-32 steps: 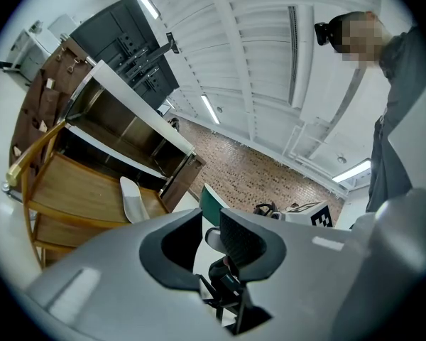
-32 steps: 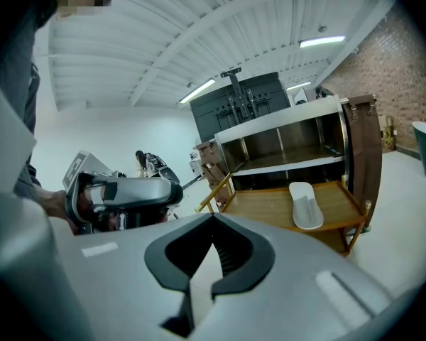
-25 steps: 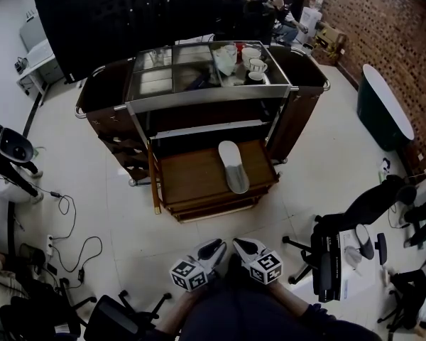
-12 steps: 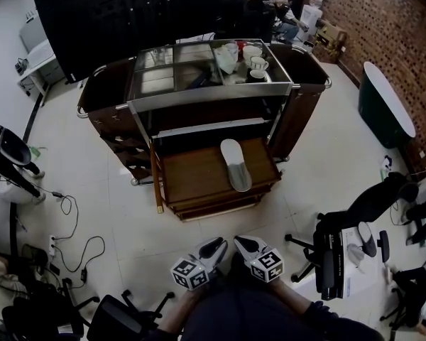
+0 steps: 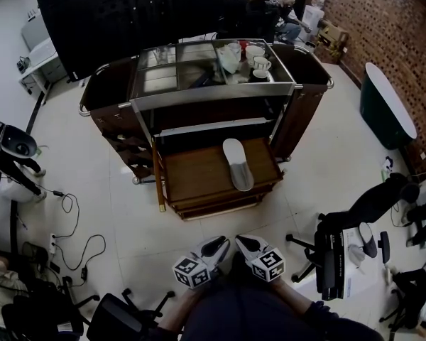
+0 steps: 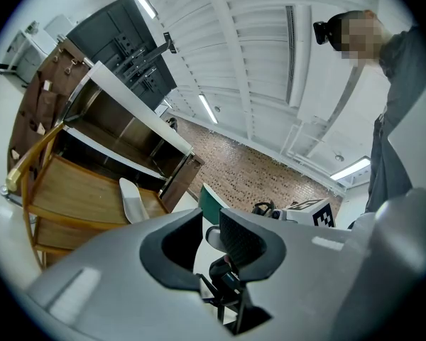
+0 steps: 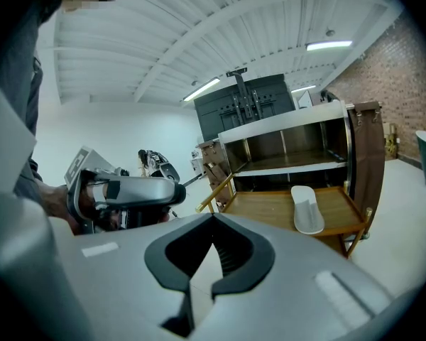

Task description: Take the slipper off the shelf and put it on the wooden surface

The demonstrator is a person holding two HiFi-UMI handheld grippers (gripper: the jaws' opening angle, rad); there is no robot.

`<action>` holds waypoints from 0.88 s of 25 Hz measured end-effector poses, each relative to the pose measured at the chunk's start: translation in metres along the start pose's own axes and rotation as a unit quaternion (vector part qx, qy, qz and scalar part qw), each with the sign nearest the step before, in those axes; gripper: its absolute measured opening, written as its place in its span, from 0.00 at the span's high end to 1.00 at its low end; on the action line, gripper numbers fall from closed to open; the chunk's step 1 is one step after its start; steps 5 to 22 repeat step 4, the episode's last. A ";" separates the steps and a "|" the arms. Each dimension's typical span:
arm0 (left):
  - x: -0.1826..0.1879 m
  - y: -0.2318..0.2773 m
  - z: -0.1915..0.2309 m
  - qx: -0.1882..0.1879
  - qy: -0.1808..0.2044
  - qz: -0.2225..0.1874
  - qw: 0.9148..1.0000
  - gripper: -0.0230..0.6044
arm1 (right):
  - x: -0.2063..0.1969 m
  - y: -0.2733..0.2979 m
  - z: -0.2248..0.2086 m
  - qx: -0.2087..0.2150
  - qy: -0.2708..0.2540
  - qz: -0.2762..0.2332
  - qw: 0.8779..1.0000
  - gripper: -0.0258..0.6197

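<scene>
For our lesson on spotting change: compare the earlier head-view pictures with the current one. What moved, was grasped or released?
Nothing visibly changed beyond a slight drift of the view. The slipper still lies on the wooden surface, untouched; the left claw, open and empty, and the right claw, shut and empty, stay close to the person's body.

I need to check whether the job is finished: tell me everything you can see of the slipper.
The slipper is a single white, flat, thin-soled one, seemingly of soft fabric, with what looks like an upper band over its near end. It lies sole down, lengthwise front to back, on the right part of the wooden surface that juts out low at the front of the cart. Only that wood touches it; nothing holds it.
</scene>
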State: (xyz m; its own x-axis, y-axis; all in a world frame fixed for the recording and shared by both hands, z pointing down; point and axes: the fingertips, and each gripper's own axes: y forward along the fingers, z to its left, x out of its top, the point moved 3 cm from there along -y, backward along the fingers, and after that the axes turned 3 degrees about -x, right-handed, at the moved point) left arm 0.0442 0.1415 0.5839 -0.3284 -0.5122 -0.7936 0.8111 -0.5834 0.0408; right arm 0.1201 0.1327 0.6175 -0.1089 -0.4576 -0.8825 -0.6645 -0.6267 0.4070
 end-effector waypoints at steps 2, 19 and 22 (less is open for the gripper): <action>0.001 0.000 0.000 -0.002 0.001 0.000 1.000 0.84 | 0.002 0.000 0.001 -0.001 -0.002 -0.001 1.000 0.96; 0.002 0.000 0.001 -0.004 0.003 0.000 1.000 0.84 | 0.003 0.002 0.002 -0.001 -0.003 -0.002 1.000 0.96; 0.002 0.000 0.001 -0.004 0.003 0.000 1.000 0.84 | 0.003 0.002 0.002 -0.001 -0.003 -0.002 1.000 0.96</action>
